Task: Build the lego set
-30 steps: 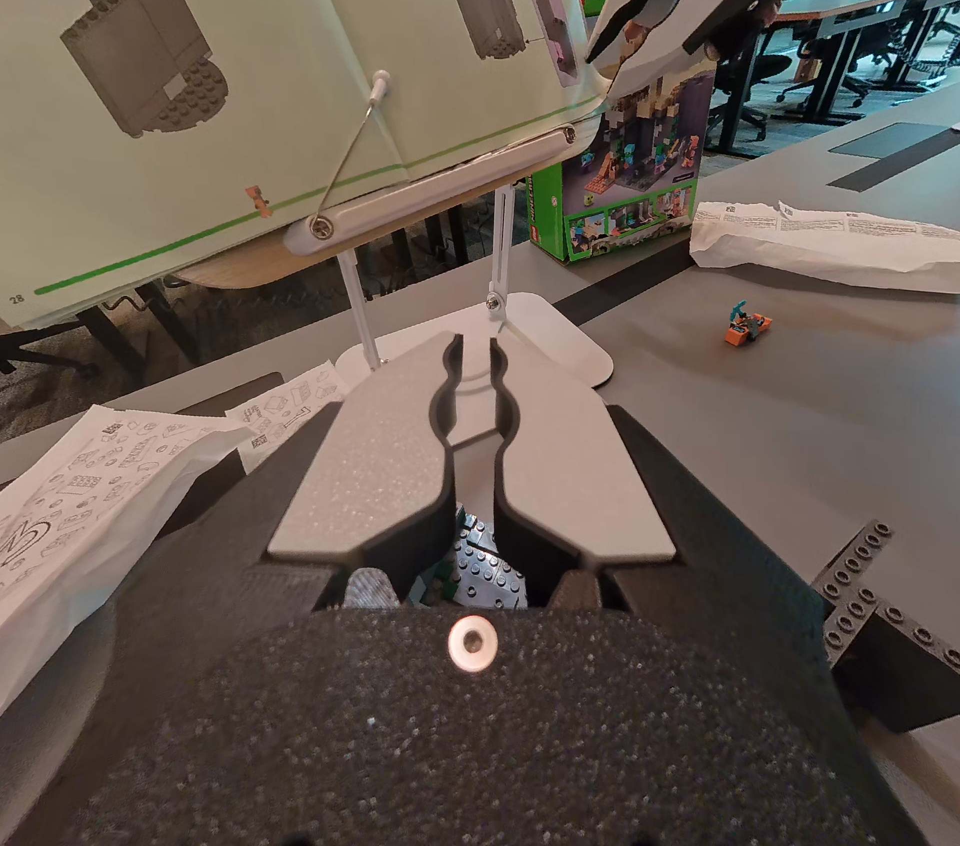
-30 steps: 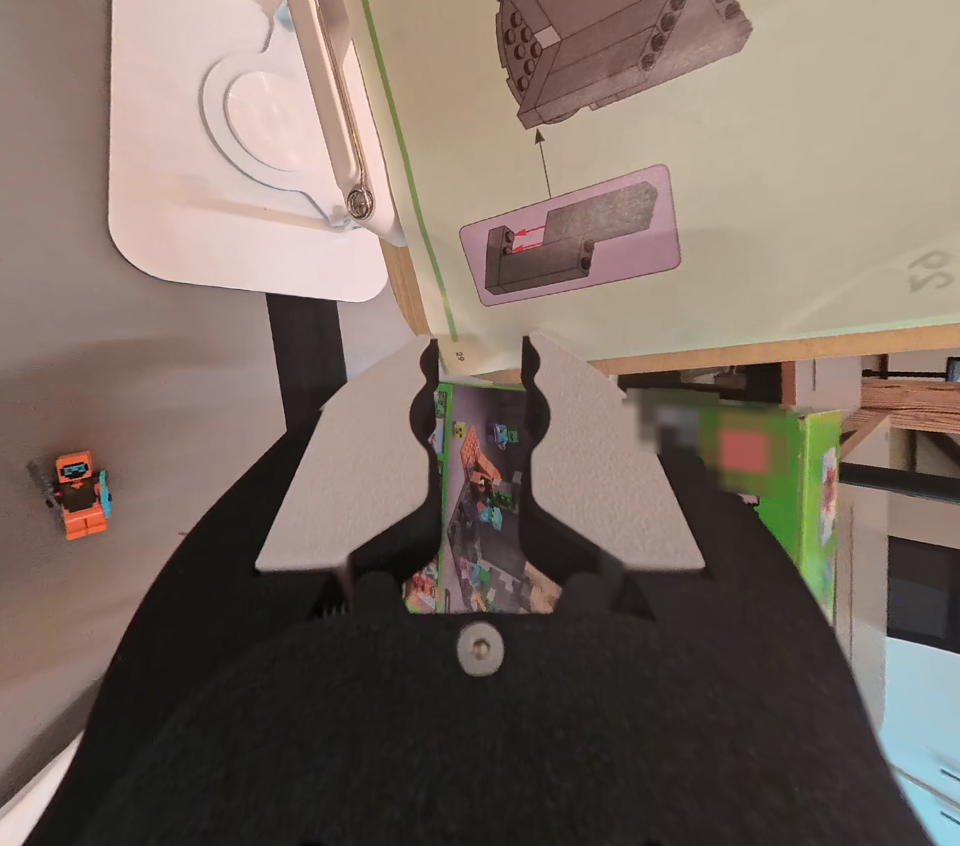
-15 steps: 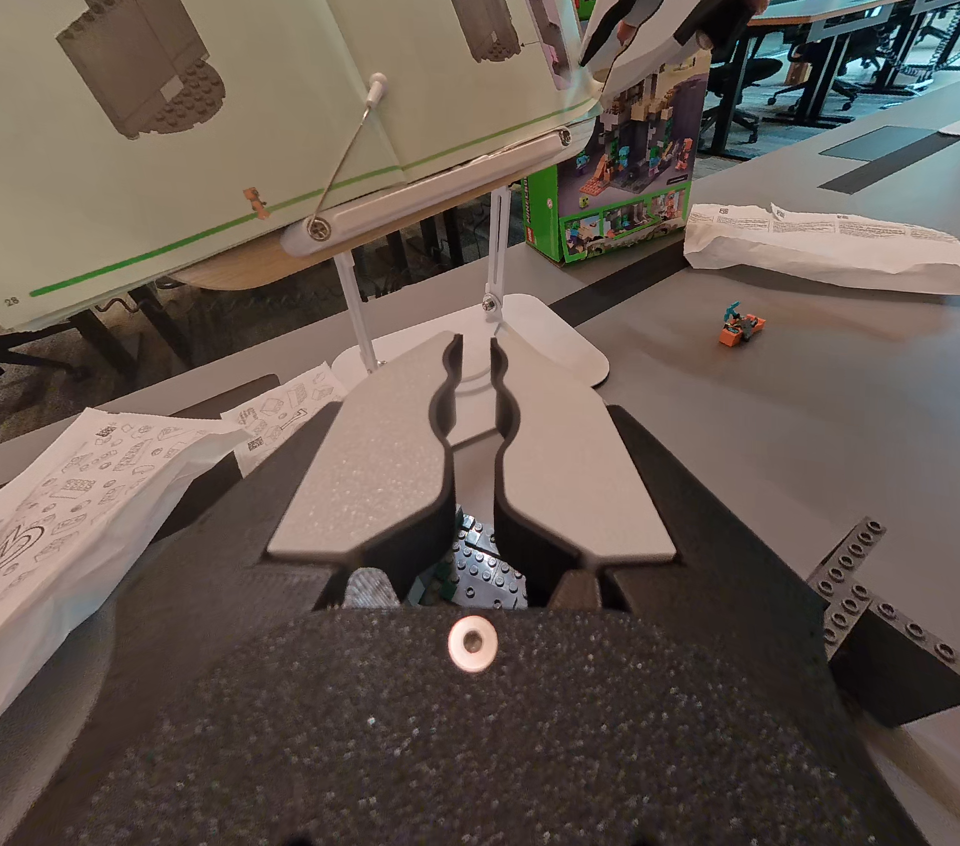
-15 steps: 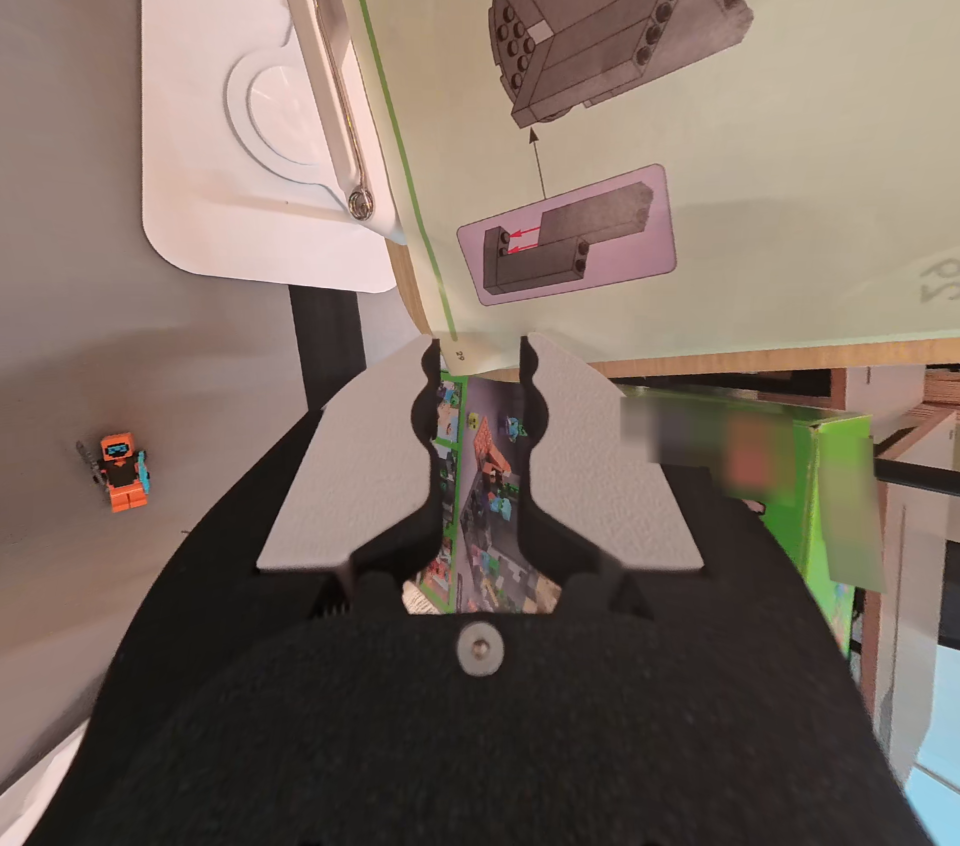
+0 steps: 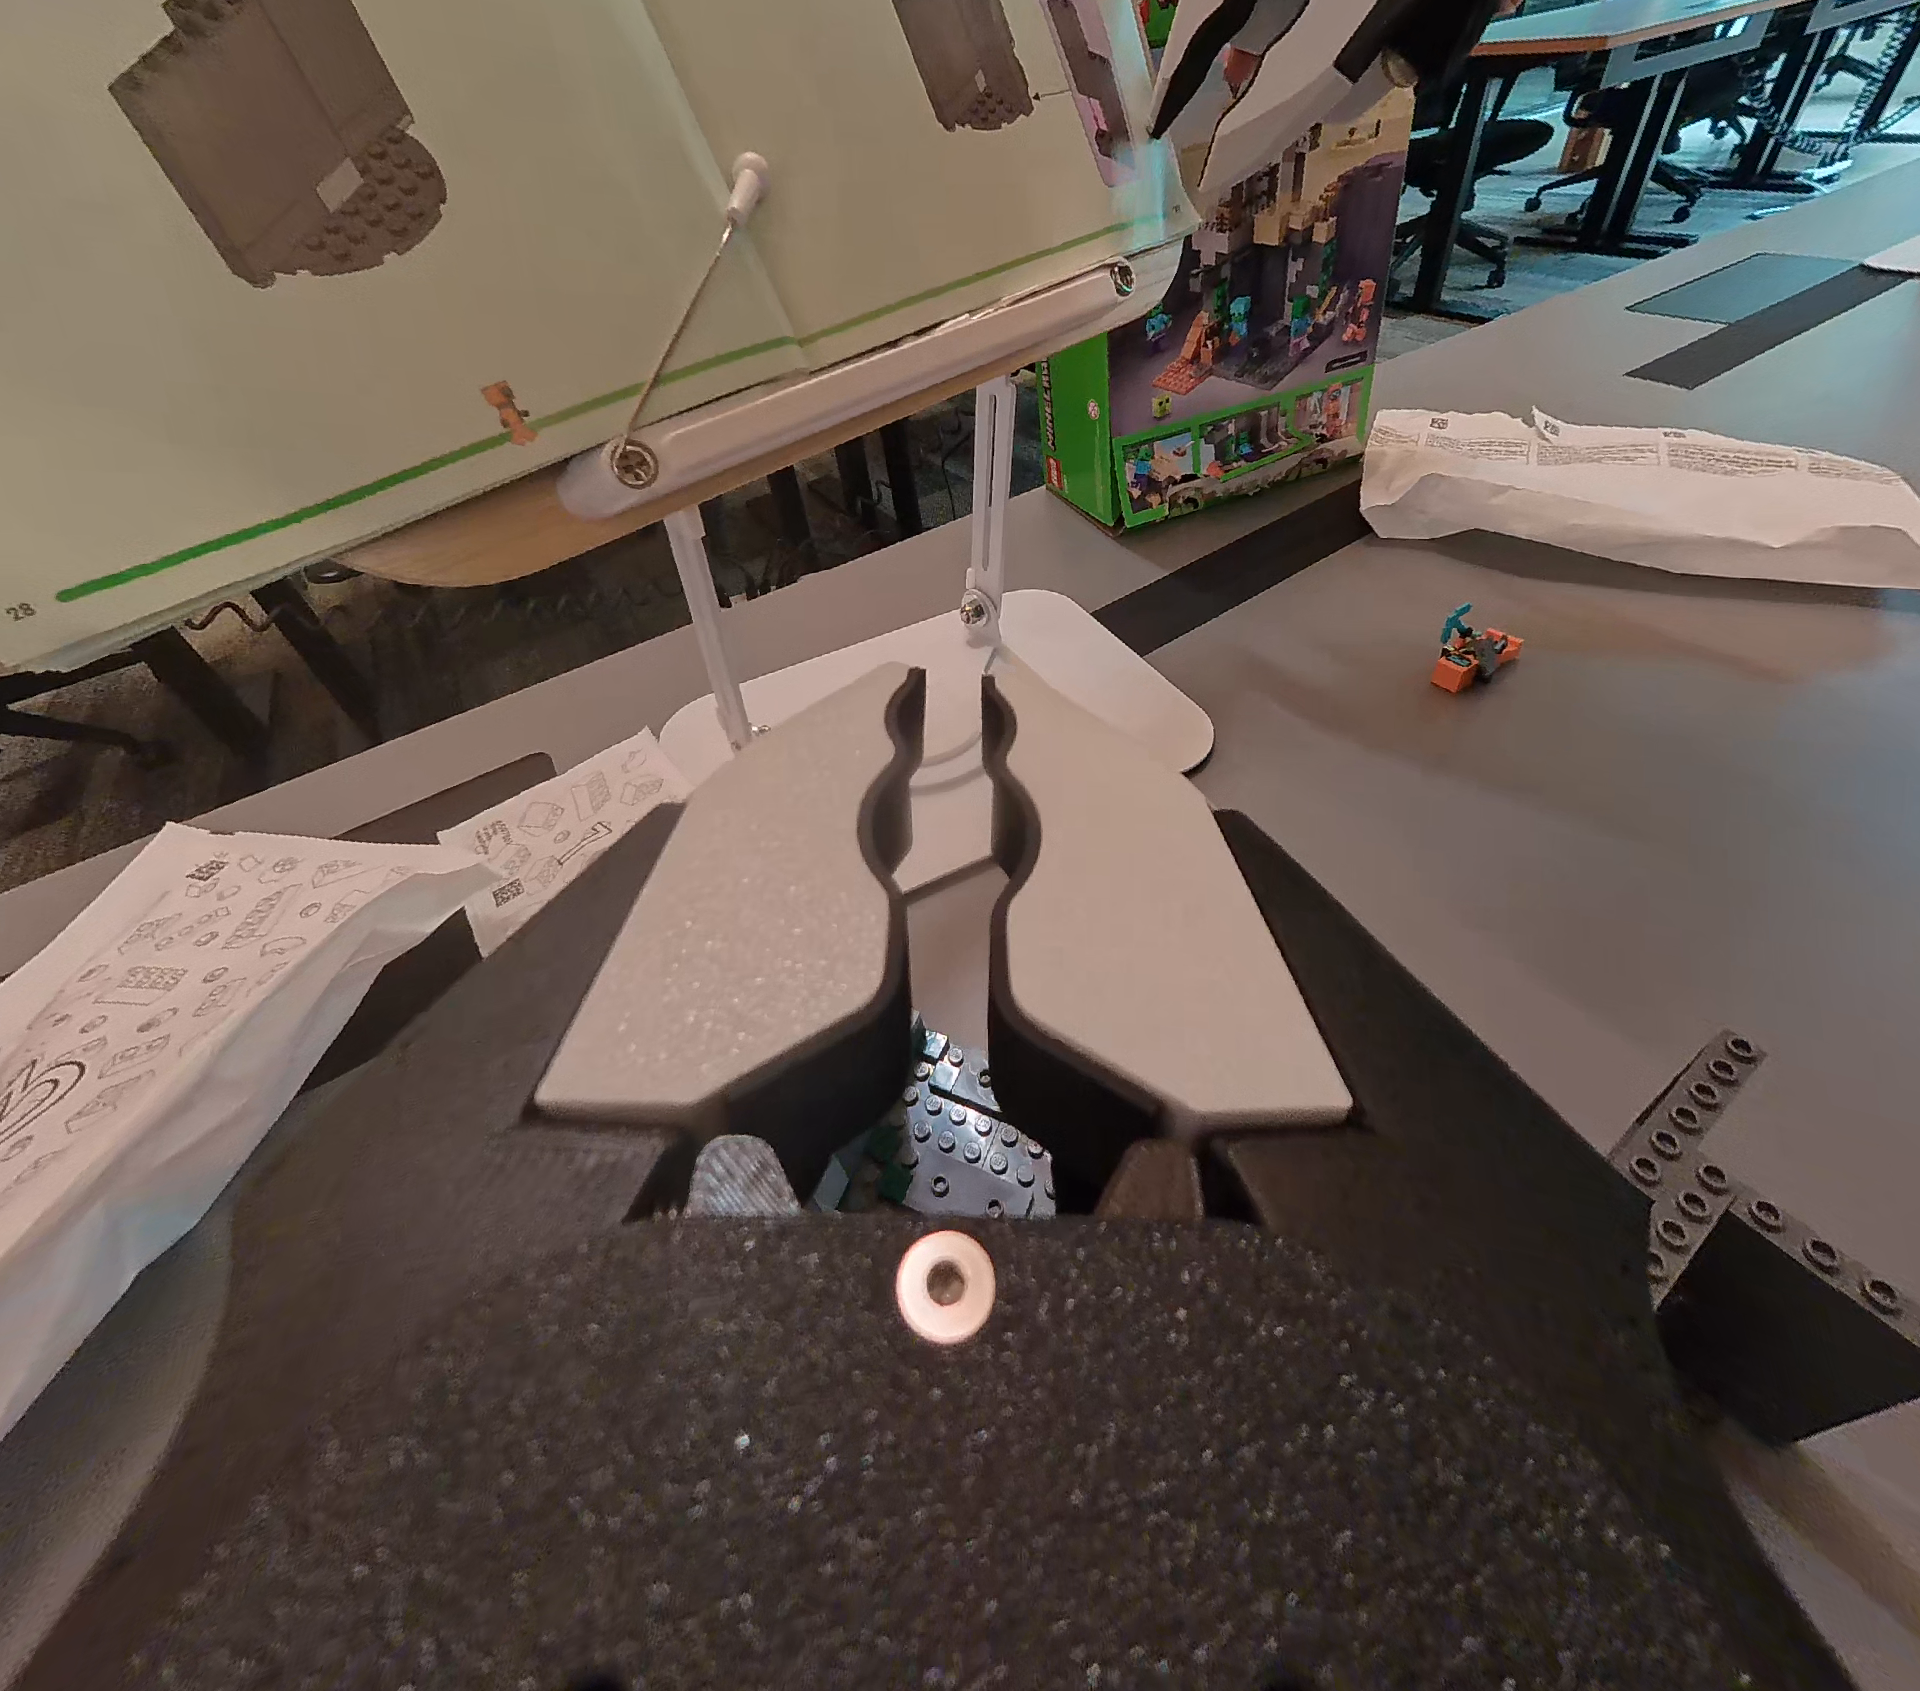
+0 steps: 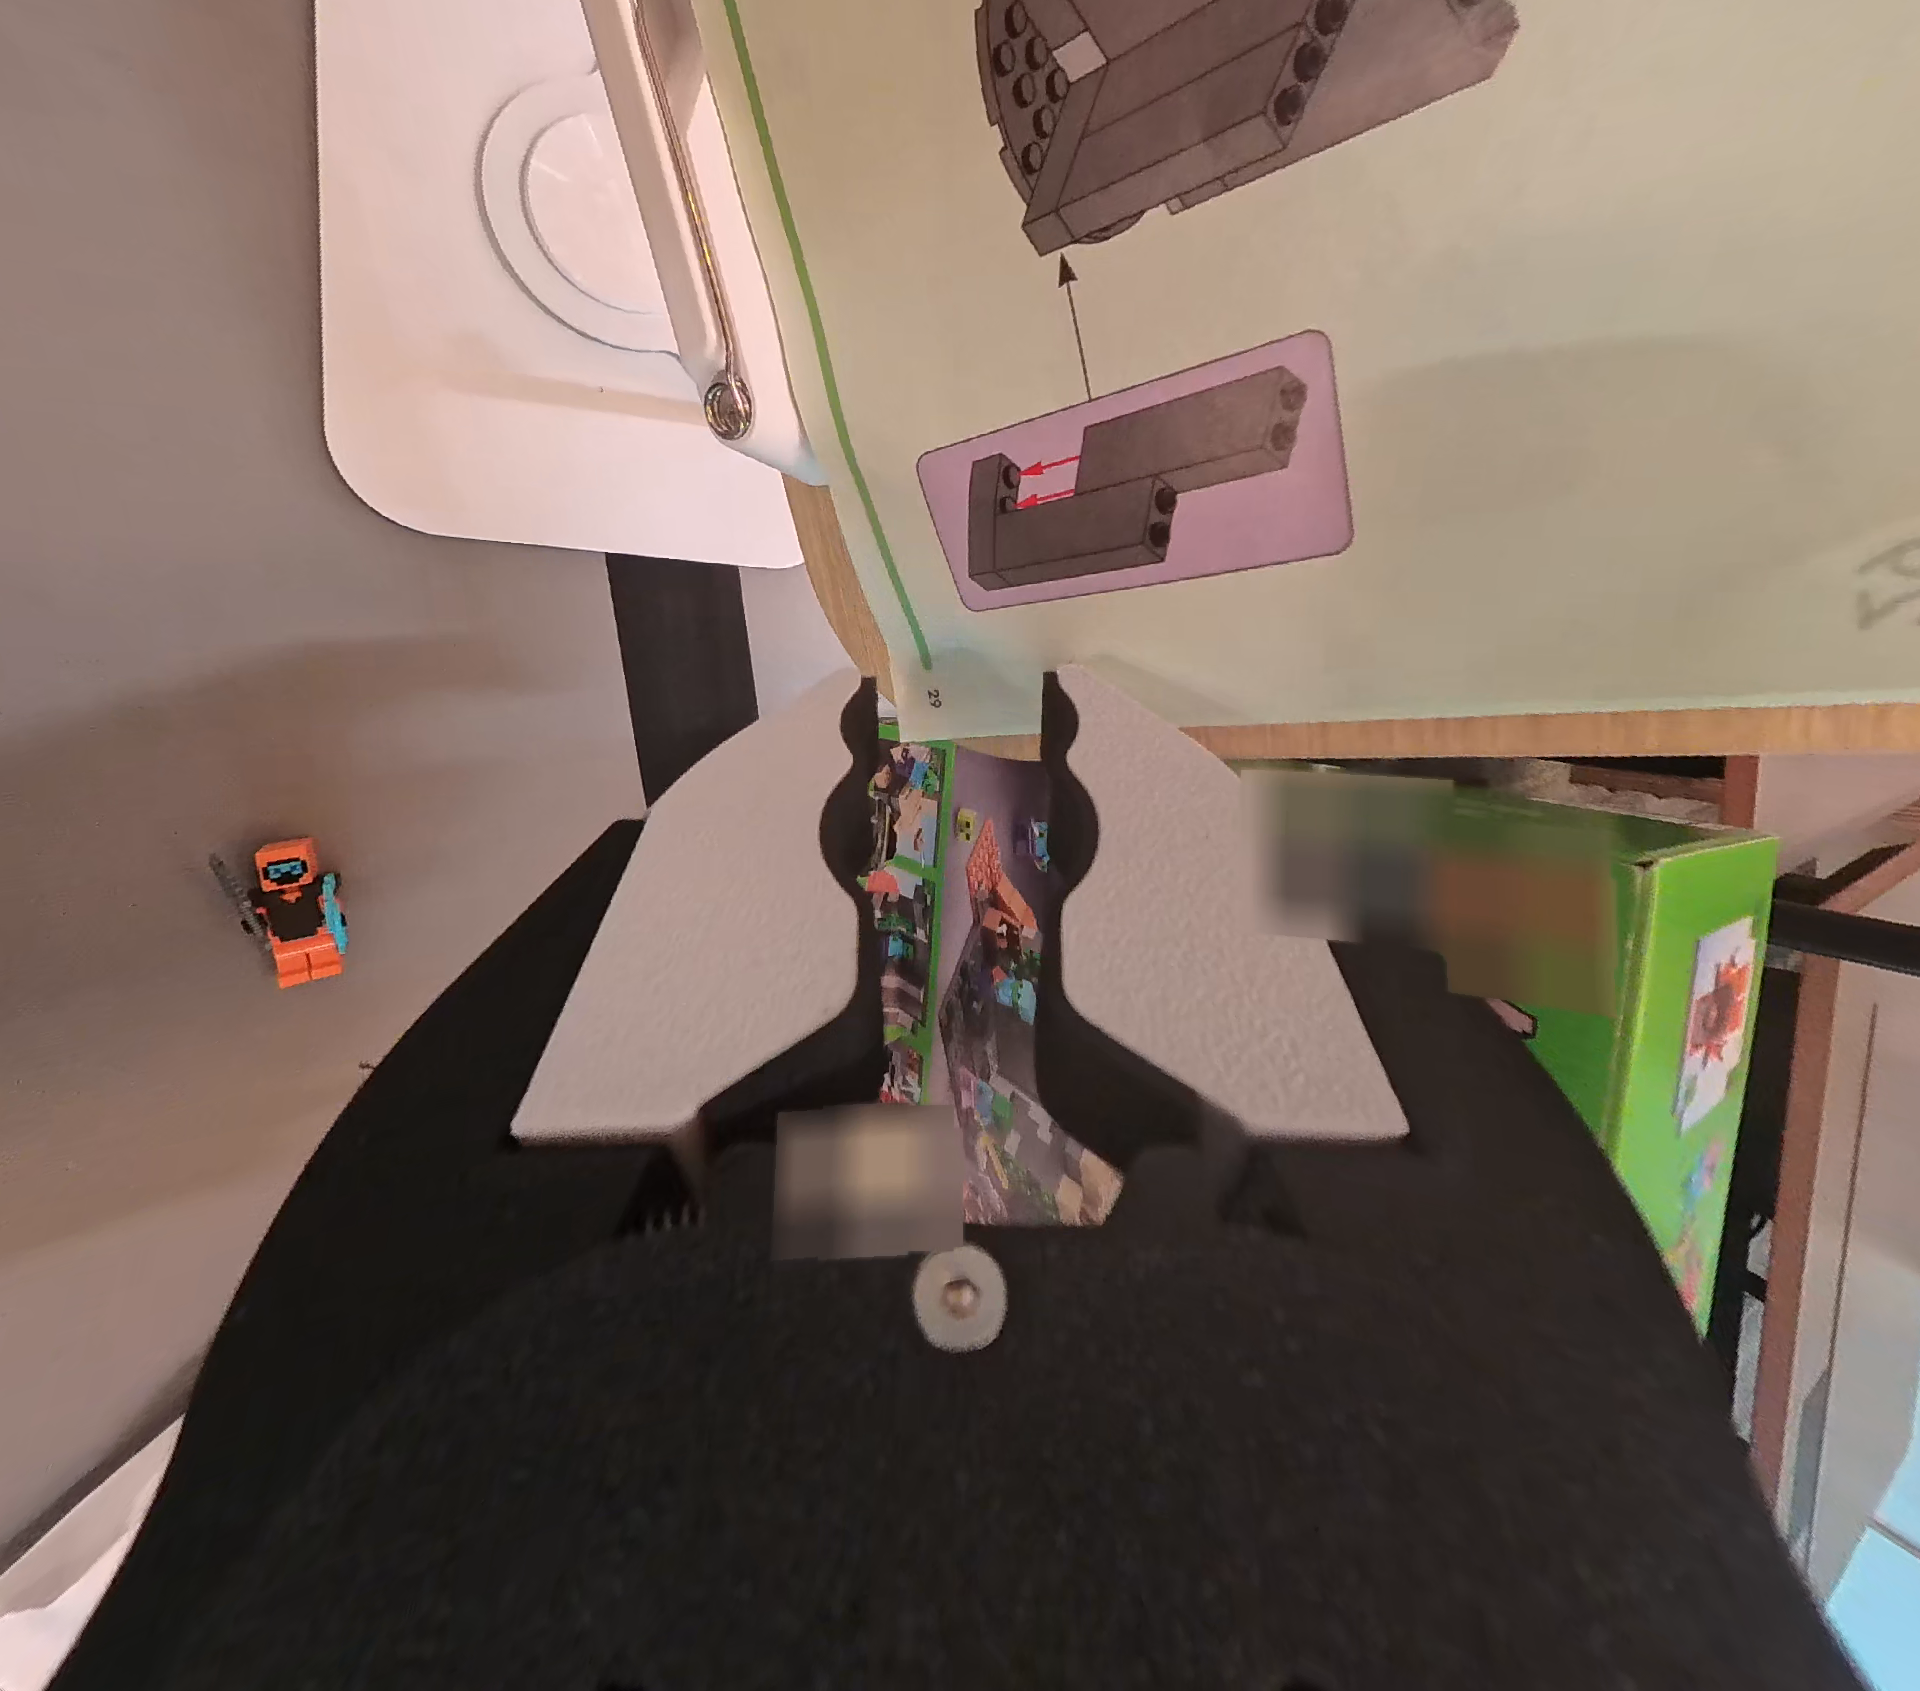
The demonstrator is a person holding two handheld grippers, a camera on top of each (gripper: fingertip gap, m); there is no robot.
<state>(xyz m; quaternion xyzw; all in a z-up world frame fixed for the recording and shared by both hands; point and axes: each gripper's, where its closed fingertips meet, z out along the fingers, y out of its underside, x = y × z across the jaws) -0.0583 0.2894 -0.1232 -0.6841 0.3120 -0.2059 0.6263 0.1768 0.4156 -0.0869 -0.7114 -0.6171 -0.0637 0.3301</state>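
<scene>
Bricks [image 5: 971, 1142] half-hidden behind left tool [image 5: 951, 696]

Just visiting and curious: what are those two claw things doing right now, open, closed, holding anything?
Left gripper: open by a narrow gap, nothing between its fingers.
Right gripper: open, its tips at the lower corner of the instruction booklet, not clamped on it.

Right gripper [image 6: 956, 685] now at page corner [image 6: 940, 691]
</scene>
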